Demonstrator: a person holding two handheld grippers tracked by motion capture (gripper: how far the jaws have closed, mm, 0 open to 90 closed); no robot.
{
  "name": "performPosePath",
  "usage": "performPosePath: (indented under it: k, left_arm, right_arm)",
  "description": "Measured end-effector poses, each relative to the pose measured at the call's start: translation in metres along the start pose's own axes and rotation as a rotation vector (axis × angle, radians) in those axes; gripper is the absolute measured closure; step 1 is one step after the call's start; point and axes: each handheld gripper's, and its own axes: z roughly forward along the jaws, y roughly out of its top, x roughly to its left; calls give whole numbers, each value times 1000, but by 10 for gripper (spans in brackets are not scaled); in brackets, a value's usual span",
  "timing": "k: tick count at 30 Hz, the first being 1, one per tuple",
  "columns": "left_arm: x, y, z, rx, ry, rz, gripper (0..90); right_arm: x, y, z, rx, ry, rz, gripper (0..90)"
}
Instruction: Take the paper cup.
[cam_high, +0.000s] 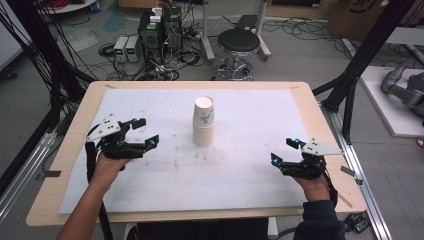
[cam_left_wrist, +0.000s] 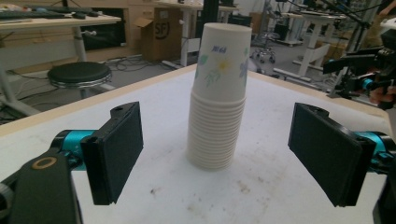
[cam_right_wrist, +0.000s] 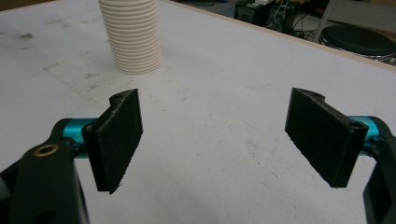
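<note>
A stack of upturned paper cups (cam_high: 204, 121) stands near the middle of the white mat (cam_high: 250, 165); the top cup bears a flower print. My left gripper (cam_high: 142, 131) is open at the mat's left, well short of the stack and pointing toward it. In the left gripper view the stack of cups (cam_left_wrist: 218, 98) rises between and beyond the wide black pads (cam_left_wrist: 116, 149), untouched. My right gripper (cam_high: 283, 150) is open low at the right of the mat. The right gripper view has the stack's ribbed base (cam_right_wrist: 132, 37) at upper left, far from the pads (cam_right_wrist: 322, 133).
The wooden table (cam_high: 310, 105) edges the mat on all sides. Behind it are a black round stool (cam_high: 239, 42), electronics with tangled cables (cam_high: 155, 35) on the floor, and black frame posts (cam_high: 365, 55) at right.
</note>
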Motion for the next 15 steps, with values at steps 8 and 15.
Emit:
performPosePath:
  k: [8, 15]
  left_arm:
    - [-3, 29, 29, -1, -61, 24, 168]
    - [-3, 52, 71, 37, -100, 27, 167]
  right_arm:
    - [1, 2, 1, -2, 6, -8, 192]
    - [2, 2, 1, -1, 12, -3, 192]
